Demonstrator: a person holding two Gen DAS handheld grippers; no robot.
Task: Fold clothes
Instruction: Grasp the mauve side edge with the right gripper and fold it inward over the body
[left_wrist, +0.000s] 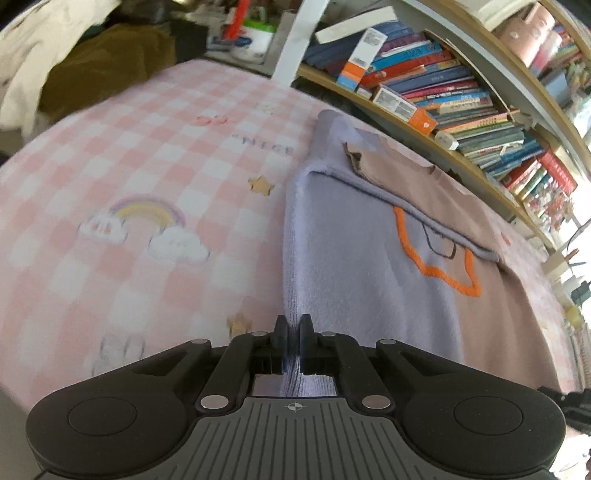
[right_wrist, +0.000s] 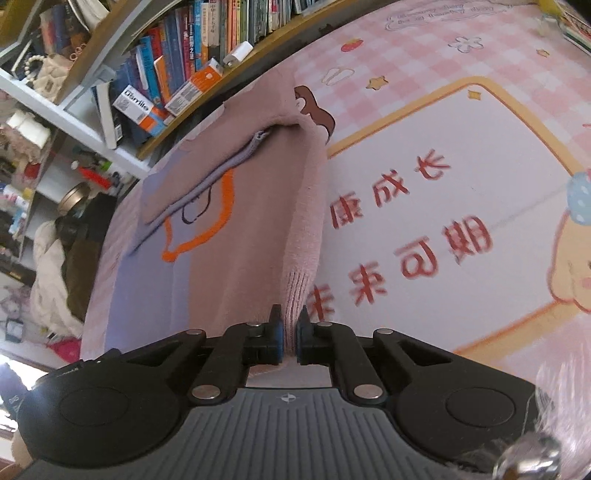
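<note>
A knitted sweater (left_wrist: 369, 266), half lilac and half dusty pink with an orange outline stitched on its front, lies on a pink checked blanket (left_wrist: 147, 177). Both sleeves are folded in over the body. My left gripper (left_wrist: 293, 332) is shut on the sweater's lilac ribbed hem at its left edge. In the right wrist view the same sweater (right_wrist: 236, 229) stretches away toward the shelf, and my right gripper (right_wrist: 290, 325) is shut on the pink ribbed hem at its right edge. The cloth rises slightly into each set of jaws.
A long bookshelf (left_wrist: 461, 96) packed with books runs along the far side of the bed. A pile of white and olive clothing (left_wrist: 74, 66) sits at the far left. The blanket (right_wrist: 461, 206) carries a large framed print with red characters to the sweater's right.
</note>
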